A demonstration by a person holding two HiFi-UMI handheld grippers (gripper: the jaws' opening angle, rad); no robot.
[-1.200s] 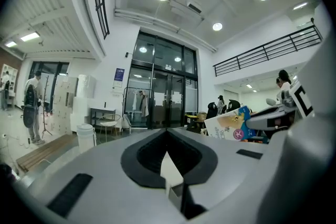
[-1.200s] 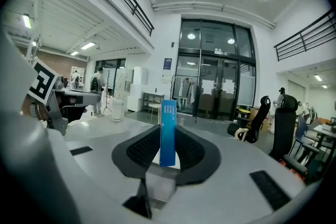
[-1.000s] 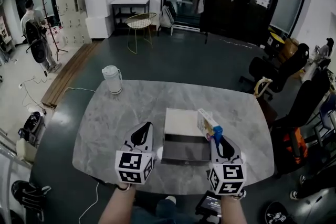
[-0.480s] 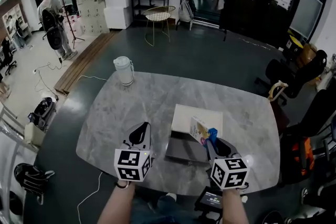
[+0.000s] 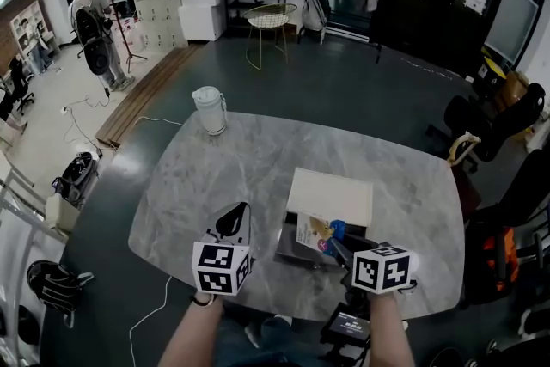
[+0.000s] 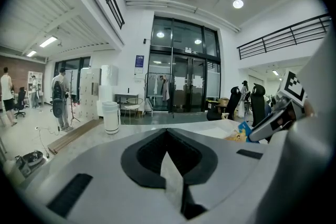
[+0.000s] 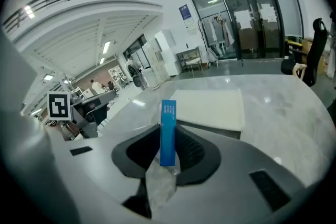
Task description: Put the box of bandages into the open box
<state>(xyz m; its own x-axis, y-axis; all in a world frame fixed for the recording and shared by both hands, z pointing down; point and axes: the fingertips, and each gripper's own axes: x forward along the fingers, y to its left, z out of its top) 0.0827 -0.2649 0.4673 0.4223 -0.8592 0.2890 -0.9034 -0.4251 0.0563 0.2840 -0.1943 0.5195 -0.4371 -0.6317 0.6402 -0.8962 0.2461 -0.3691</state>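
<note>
The box of bandages [image 5: 314,235], colourful with a blue end, is tilted over the dark inside of the open box [image 5: 295,254], whose white lid [image 5: 332,195] lies folded back behind it. My right gripper [image 5: 335,247] is shut on it. In the right gripper view the bandage box's blue edge [image 7: 168,113] stands upright between the pads of that gripper [image 7: 169,140]. I cannot tell whether it touches the open box's bottom. My left gripper [image 5: 237,211] hovers left of the open box, shut and holding nothing [image 6: 167,131].
A white lidded jug [image 5: 209,109] stands at the far left of the grey marble table [image 5: 215,176]. Beyond the table are a wire chair [image 5: 268,20], a person with a backpack [image 5: 90,21], and office chairs [image 5: 494,120] on the right.
My right gripper has carried the bandage box leftwards and down, tipping it from upright beside the lid to lying over the open box's inside. The left gripper has barely moved.
</note>
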